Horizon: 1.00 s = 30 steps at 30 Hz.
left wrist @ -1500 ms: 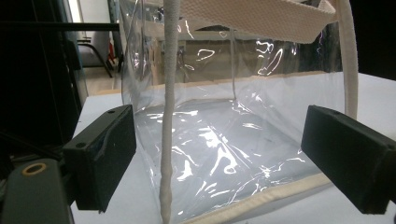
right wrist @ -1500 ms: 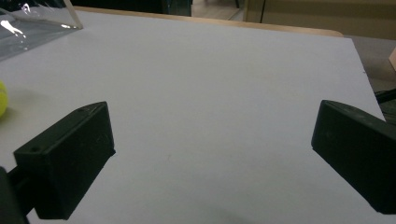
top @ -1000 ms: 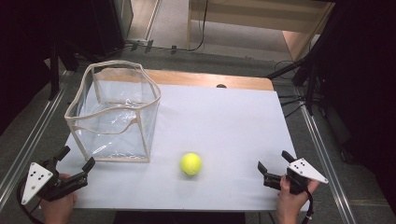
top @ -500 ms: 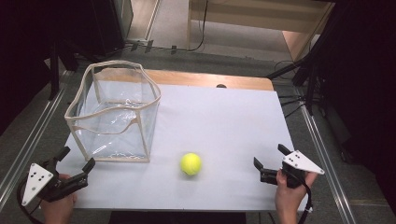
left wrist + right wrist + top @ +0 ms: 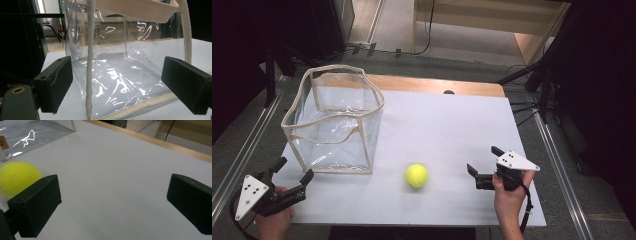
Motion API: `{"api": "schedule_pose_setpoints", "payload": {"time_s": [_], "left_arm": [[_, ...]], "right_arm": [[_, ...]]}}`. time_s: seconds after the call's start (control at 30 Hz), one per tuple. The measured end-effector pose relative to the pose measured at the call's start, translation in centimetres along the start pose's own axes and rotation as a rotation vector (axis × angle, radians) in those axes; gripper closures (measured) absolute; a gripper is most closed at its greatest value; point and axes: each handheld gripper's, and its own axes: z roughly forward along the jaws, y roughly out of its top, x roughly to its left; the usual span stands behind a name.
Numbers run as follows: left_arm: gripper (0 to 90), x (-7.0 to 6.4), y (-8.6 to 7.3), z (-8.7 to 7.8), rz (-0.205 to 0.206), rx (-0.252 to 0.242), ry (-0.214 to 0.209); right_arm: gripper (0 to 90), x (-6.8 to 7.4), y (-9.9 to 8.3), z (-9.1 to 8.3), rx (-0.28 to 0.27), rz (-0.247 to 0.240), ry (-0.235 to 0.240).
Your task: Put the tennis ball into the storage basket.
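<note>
A yellow tennis ball (image 5: 416, 175) lies on the white table (image 5: 447, 125), just right of a clear plastic box with beige fabric trim (image 5: 334, 120). My right gripper (image 5: 484, 161) is held low to the right of the ball, a hand's width away, open and holding nothing. In the right gripper view the ball (image 5: 17, 178) sits beyond the left jaw, with bare table between the jaws of the gripper (image 5: 112, 195). My left gripper (image 5: 293, 169) rests open at the front left corner, facing the box. Its own view shows the box's wall (image 5: 120, 75) close ahead of the open gripper (image 5: 117, 83).
A wooden strip (image 5: 437, 86) borders the table's far edge. Metal rails (image 5: 557, 150) run along both sides, and black stands and cables (image 5: 537, 80) are at the right. The box stands open at the top with nothing visible inside it.
My right gripper has moved left across the table toward the ball. The left gripper, the ball and the box have stayed where they were.
</note>
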Motion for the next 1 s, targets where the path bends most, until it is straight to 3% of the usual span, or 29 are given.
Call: {"api": "schedule_pose_setpoints", "payload": {"time_s": [0.2, 1.0], "left_arm": [[10.4, 0.0, 0.0, 0.0, 0.000, -0.001, -0.001], [10.4, 0.0, 0.0, 0.0, 0.001, -0.003, -0.005]], "right_arm": [[0.0, 0.4, 0.9, 0.7, 0.013, -0.018, 0.027], [0.0, 3.7, 4.2, 4.5, 0.138, -0.155, 0.214]]}}
